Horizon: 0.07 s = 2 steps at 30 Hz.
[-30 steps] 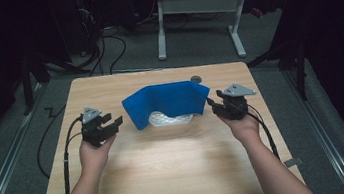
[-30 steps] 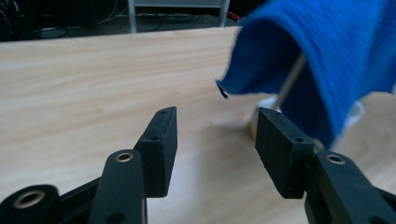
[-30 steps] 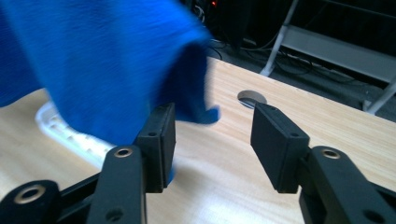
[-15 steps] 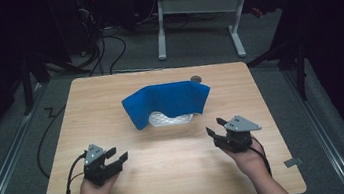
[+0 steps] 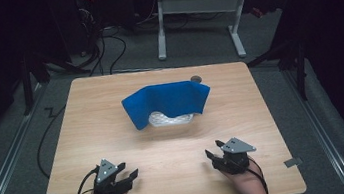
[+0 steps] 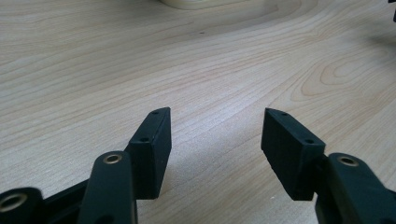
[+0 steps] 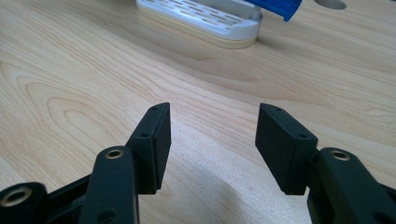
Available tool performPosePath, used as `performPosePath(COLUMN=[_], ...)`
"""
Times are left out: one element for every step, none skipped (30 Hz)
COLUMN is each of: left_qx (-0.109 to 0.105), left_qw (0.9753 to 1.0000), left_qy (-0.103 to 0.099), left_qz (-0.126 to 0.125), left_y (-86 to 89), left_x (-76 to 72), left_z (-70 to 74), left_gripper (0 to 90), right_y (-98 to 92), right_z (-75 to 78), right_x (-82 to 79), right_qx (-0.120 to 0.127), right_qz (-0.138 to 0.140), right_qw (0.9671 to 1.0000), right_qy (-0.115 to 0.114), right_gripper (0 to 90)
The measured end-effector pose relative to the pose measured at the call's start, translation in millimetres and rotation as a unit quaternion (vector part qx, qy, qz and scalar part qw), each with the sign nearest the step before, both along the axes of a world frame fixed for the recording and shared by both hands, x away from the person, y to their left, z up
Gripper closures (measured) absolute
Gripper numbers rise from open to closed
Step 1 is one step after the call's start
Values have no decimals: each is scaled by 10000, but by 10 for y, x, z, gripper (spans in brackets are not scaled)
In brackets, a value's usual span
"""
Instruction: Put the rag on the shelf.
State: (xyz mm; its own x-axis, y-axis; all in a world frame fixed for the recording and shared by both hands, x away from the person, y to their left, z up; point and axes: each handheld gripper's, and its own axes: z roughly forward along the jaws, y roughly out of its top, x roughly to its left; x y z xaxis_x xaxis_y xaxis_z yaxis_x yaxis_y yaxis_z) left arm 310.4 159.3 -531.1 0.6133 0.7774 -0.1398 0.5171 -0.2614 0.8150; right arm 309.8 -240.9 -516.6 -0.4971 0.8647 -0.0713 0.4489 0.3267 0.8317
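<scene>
A blue cloth [image 5: 168, 101] lies draped over a white slotted tray [image 5: 170, 119] in the middle of the wooden table [image 5: 109, 95]. The tray [image 7: 201, 18] and a corner of the blue cloth [image 7: 275, 7] appear at the top of the right gripper view. My left gripper [image 5: 126, 176] rests near the table's front edge at the left, open and empty, its jaws [image 6: 215, 140] spread over bare wood. My right gripper [image 5: 214, 156] sits near the front edge at the right, also open with nothing between its fingers [image 7: 212, 140].
A round cable hole [image 5: 196, 78] is in the table just behind the cloth. A white desk frame [image 5: 195, 18] stands on the floor beyond the table, with cables [image 5: 103, 50] to its left. Tape pieces [image 5: 289, 162] mark the front corners.
Both grippers have pulled back from beside the blue cloth to the table's front edge. Both stayed open; the cloth and tray have not moved.
</scene>
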Motion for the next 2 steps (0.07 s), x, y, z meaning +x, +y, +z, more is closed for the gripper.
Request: performPosePath(left_qx=[14, -10], left_qw=[10000, 10000], left_qy=[1, 24], left_qz=[20, 39], left_y=[10, 21], left_x=[-1, 5], left_z=[-6, -13], left_gripper=[434, 431], right_y=[4, 3], right_z=[2, 0], right_x=[-1, -3], right_qx=[-16, -12], right_qz=[21, 45], right_qw=[10000, 10000], right_qy=[-41, -67], right_gripper=[461, 461])
